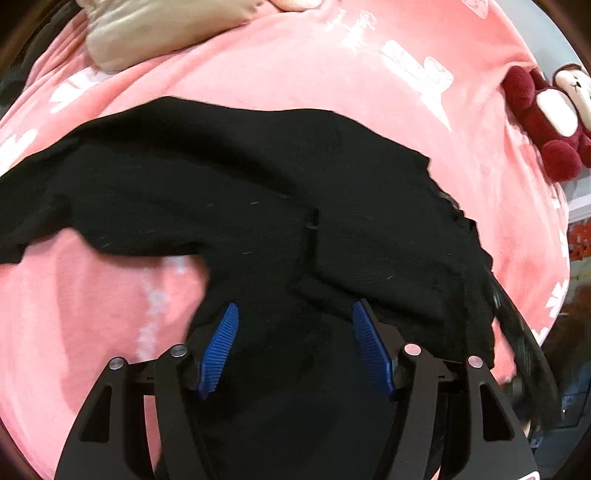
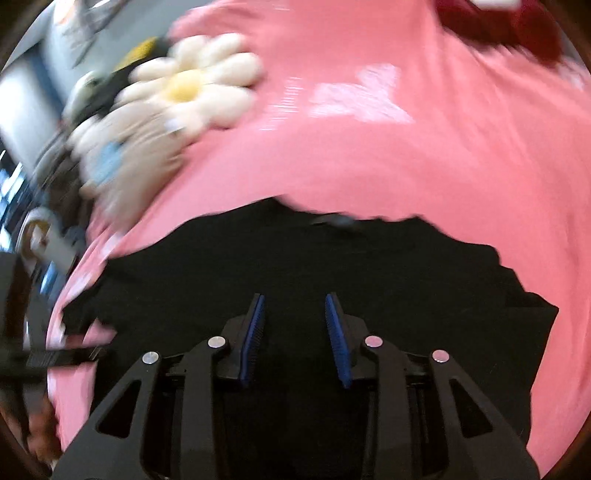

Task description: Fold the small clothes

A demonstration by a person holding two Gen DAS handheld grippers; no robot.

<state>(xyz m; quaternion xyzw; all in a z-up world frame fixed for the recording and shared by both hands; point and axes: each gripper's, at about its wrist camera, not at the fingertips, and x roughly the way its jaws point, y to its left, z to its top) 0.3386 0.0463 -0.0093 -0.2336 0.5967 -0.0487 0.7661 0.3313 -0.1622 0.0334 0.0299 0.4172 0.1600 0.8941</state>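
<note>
Black knit garment point(image 1: 258, 192) lies rumpled on pink blanket point(image 1: 295, 66); soft, limp, light, likely to sag; take at an edge; left gripper point(image 1: 293, 317) released above it; right gripper point(image 2: 294, 306) part-open, empty.

**Pink blanket, soft toys at the edges**

A pink fleece blanket point(image 1: 332, 92) with white print covers the surface. A dark red plush bear point(image 1: 546, 122) lies at its right edge, a daisy-shaped cushion point(image 2: 195, 81) and a beige pillow point(image 1: 155, 33) elsewhere; blurred clutter beyond
</note>
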